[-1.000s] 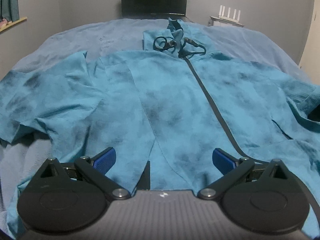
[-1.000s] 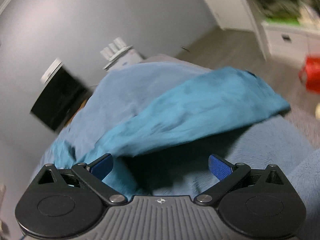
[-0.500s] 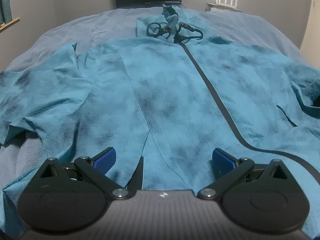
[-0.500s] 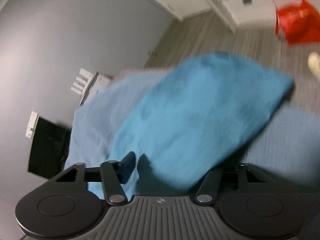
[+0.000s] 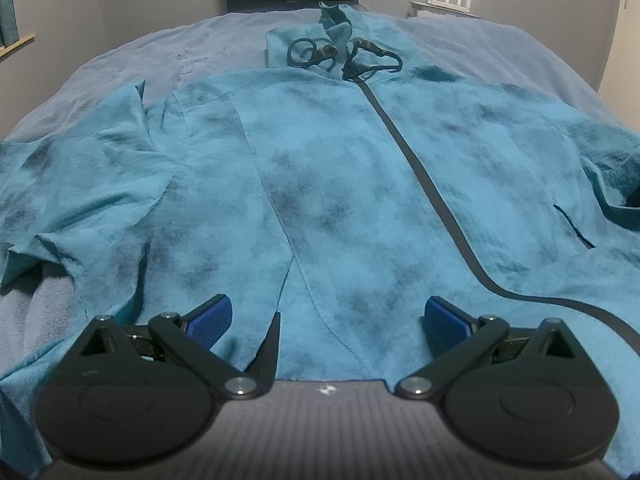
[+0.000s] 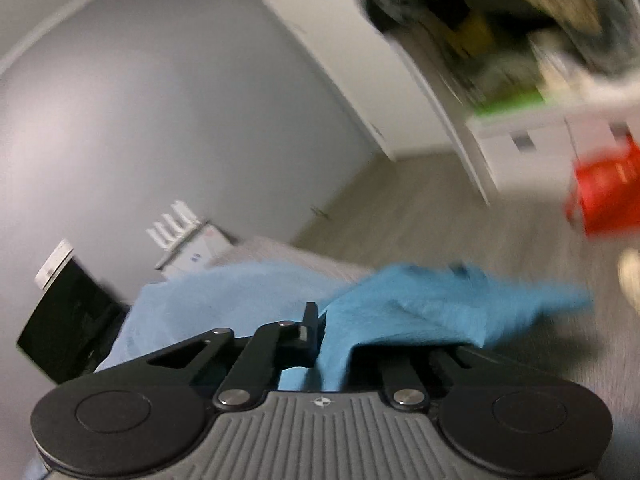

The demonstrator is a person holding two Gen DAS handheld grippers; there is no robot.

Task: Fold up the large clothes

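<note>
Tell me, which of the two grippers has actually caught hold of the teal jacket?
The right gripper: its fingers have just closed on a fold of the jacket. The left gripper hangs open above the jacket's hem.

My jacket (image 5: 344, 184) is thin matt teal cloth, blotchy and crinkled; the bedspread (image 5: 200, 56) looks soft and fuzzy. My left gripper (image 5: 327, 316): matt black plastic, ribbed blue pads (image 5: 444, 314).
</note>
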